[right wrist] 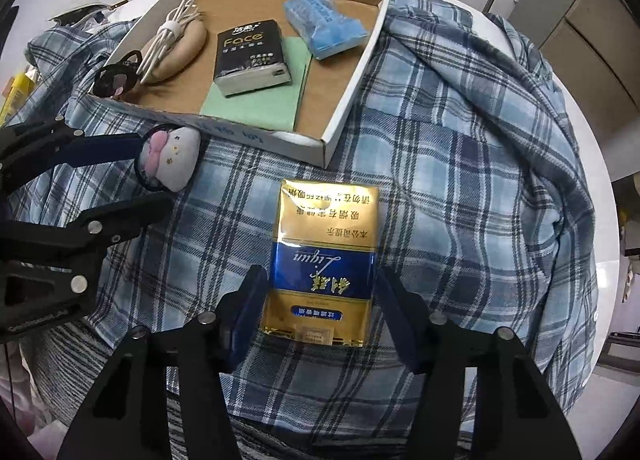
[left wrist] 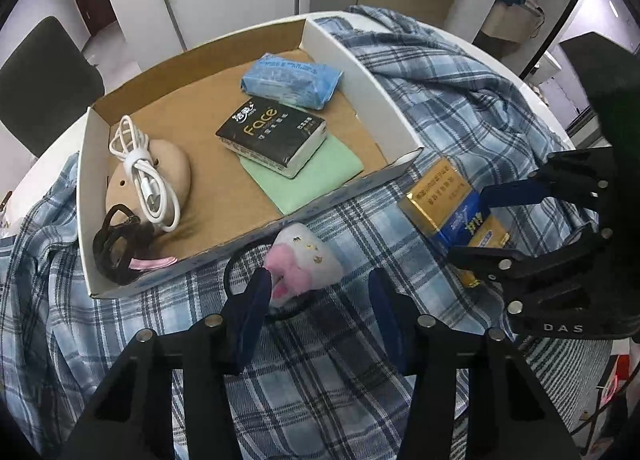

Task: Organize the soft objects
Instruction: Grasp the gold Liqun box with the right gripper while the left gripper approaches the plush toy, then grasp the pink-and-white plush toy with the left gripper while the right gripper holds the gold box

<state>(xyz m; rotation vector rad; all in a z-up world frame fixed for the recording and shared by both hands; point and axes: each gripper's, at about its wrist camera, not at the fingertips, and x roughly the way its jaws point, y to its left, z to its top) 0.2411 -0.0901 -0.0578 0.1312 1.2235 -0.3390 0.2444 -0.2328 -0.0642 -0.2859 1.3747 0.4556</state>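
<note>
Gold pack (right wrist: 320,260), box (right wrist: 352,72) holding tissues (right wrist: 250,56)

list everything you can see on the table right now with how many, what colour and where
cardboard tray: 1, white outside, brown inside, on the plaid cloth
plaid cloth: 1, blue and white, over the table
blue tissue pack: 1, far end of tray
black tissue pack: 1, on the green cloth
green cloth: 1, in tray
white cable: 1, coiled, on a tan pad
plush hair tie: 1, white and pink, before tray
gold and blue pack: 1, on cloth
left gripper: around hair tie
right gripper: around pack
</note>
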